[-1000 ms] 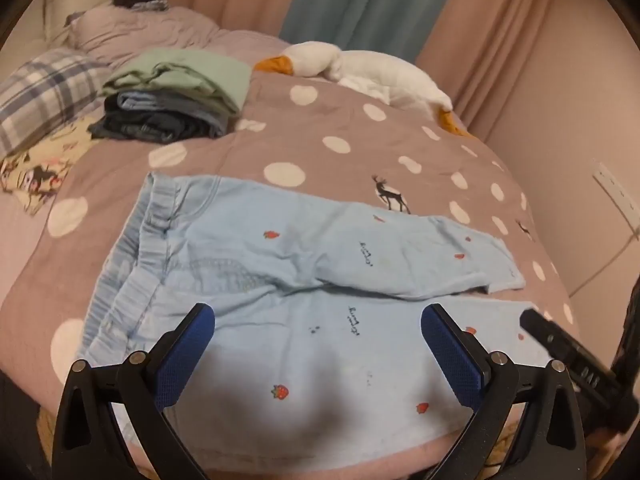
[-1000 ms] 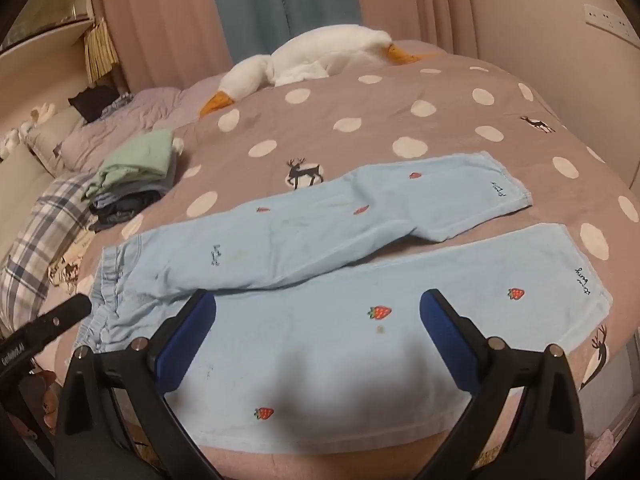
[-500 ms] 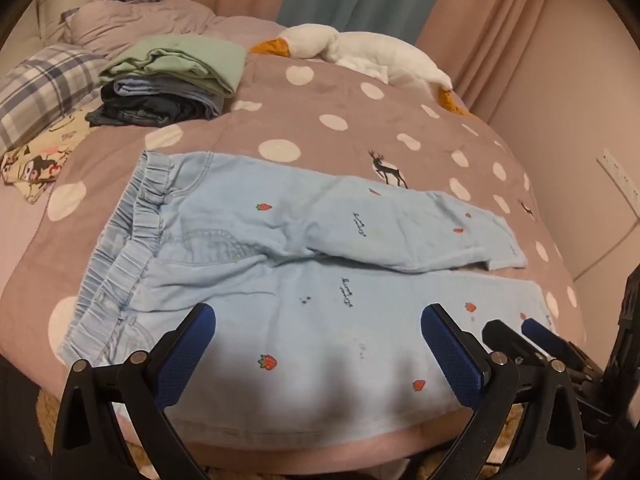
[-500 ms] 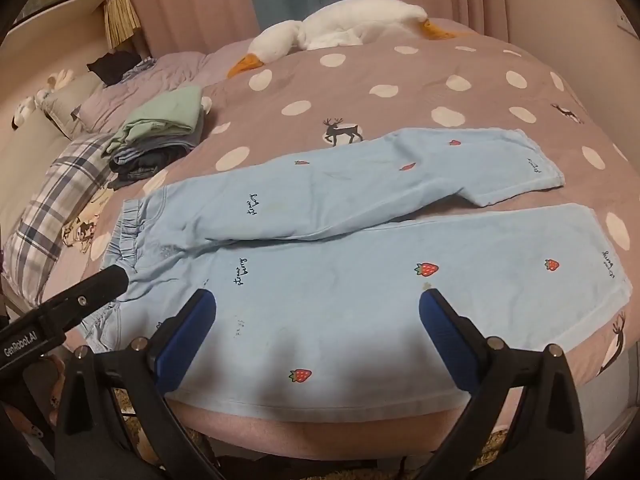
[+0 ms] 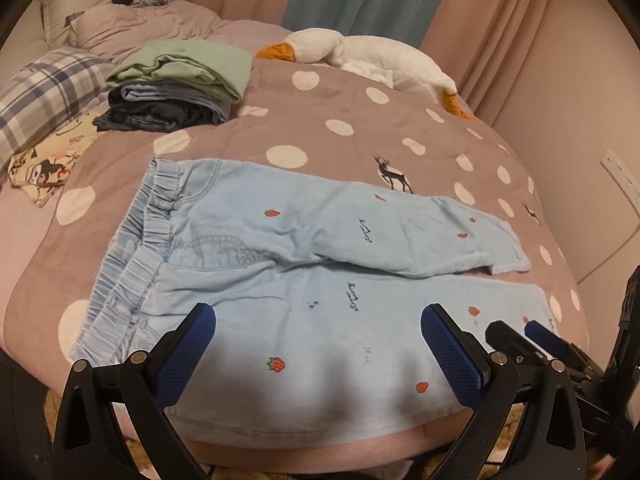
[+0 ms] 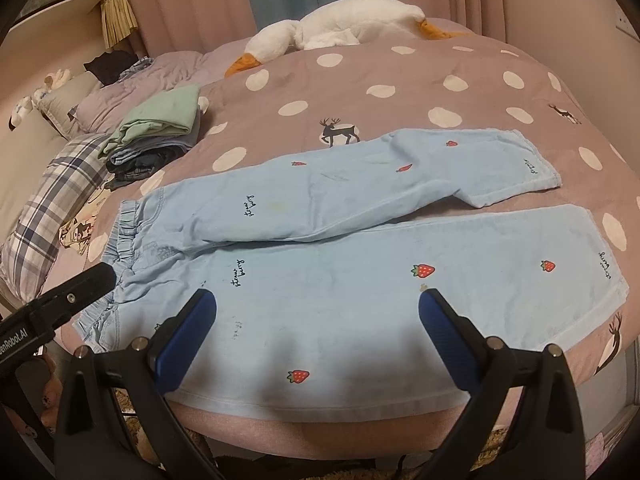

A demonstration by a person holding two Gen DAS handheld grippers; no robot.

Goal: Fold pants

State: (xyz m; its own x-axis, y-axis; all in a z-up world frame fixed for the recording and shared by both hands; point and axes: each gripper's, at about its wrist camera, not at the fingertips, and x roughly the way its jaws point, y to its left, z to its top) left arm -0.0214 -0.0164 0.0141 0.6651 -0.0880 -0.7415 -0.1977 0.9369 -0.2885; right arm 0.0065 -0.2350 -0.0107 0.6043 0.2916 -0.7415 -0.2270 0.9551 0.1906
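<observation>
Light blue pants (image 5: 304, 264) with small strawberry prints lie spread flat on the bed, elastic waistband (image 5: 132, 256) to the left, both legs running right. The same pants (image 6: 360, 248) fill the right wrist view, the far leg angled away from the near one. My left gripper (image 5: 318, 354) hovers open over the near leg close to the waist, nothing between its blue pads. My right gripper (image 6: 316, 338) is open too, above the near leg's front edge. Each gripper shows at the edge of the other's view.
A dusty pink polka-dot blanket (image 5: 340, 128) with deer prints covers the bed. A stack of folded clothes (image 5: 176, 84) sits at the back left, a plush goose (image 5: 376, 56) behind, a plaid pillow (image 5: 44, 96) at left. A wall (image 5: 580, 100) runs along the right.
Both grippers have drawn back and lifted a little toward the bed's near edge, so more of the pants shows. The pants have not moved. Both stay open.
</observation>
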